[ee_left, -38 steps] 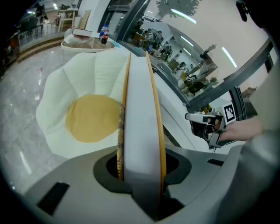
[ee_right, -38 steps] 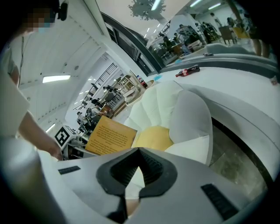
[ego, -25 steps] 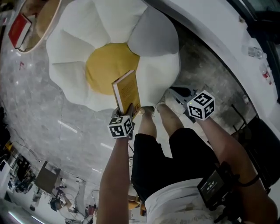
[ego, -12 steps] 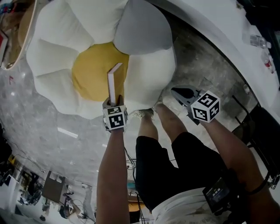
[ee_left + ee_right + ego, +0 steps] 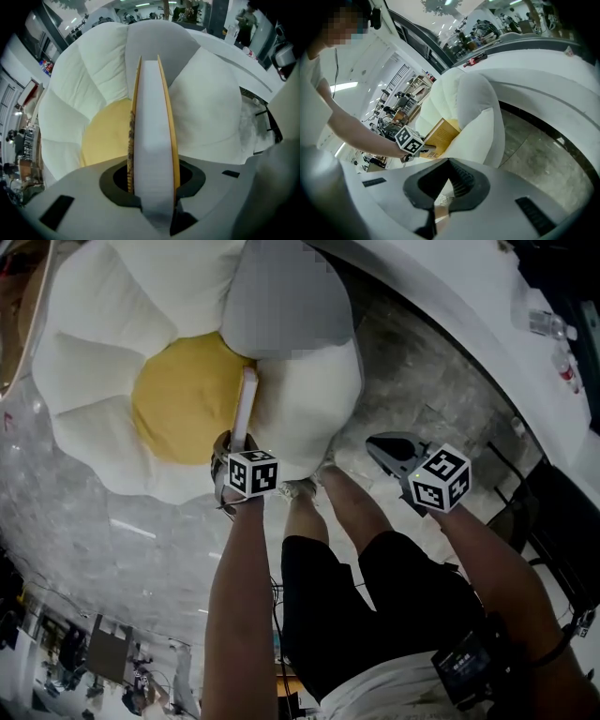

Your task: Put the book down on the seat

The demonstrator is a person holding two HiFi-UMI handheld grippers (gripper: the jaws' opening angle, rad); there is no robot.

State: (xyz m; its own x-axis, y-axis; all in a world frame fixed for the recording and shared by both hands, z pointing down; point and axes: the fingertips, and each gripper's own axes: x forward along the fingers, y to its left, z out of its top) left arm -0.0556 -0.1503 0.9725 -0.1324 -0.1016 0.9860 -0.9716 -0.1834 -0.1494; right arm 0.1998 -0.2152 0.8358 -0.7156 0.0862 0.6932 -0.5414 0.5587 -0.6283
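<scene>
The seat [image 5: 84, 352] is a big flower-shaped cushion with white petals and a yellow centre [image 5: 178, 399]. My left gripper [image 5: 236, 448] points straight down and is shut on the lower end of the yellow-covered book [image 5: 246, 409]. The book stands edge-on over the border between the yellow centre and a white petal. In the left gripper view the book's white page edge [image 5: 152, 140] fills the gap between the jaws, with the seat [image 5: 103, 136] behind. My right gripper [image 5: 380, 444] hangs off to the right above the floor, shut and empty. The right gripper view shows the book [image 5: 440, 133] against the seat [image 5: 478, 117].
A curved white counter [image 5: 450, 296] runs along the upper right, with a bottle [image 5: 544, 329] on it. Grey speckled floor [image 5: 422, 381] lies between counter and seat. The person's legs and shoes [image 5: 305, 488] stand at the seat's near edge. Black furniture legs [image 5: 525, 512] are at the right.
The left gripper has rolled and sunk, so the book now shows edge-on instead of cover-on and sits lower, closer to the yellow centre. The right gripper drifted slightly lower.
</scene>
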